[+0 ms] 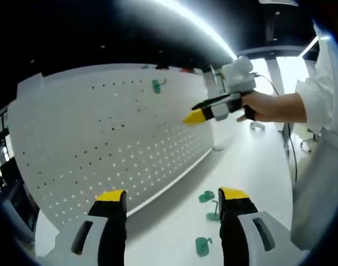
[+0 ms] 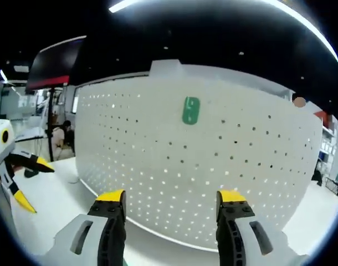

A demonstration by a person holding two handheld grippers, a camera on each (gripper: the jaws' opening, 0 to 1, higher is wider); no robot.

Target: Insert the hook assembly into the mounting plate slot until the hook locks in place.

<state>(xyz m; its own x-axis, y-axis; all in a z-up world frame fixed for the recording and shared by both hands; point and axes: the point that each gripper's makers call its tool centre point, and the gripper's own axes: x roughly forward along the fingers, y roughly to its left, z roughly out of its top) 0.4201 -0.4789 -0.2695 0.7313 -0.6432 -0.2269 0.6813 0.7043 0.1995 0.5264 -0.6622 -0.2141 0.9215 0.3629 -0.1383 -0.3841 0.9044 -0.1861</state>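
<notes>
A white pegboard [image 1: 102, 133] stands upright, its face matt and smooth like painted metal or plastic, dotted with rows of small holes. At about one o'clock on it, a green hook [image 1: 157, 85] looks like moulded plastic with a slight sheen. The white table [image 1: 252, 160] is smooth and faintly glossy, catching ceiling light. Three green hook pieces [image 1: 206, 196] lying on it look like the same plastic. The left gripper [image 1: 173, 200] has matt black jaws with smooth yellow tips and white plastic housings. A sleeve [image 1: 321, 94] at three o'clock is white cloth.

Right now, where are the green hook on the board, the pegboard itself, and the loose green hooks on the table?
Mounted green hook [image 2: 190, 110]: right gripper view, its plate.
Pegboard [image 2: 241, 166]: right gripper view, bare face.
Loose green hooks [image 1: 203, 246]: left gripper view, nearest one's body.
</notes>
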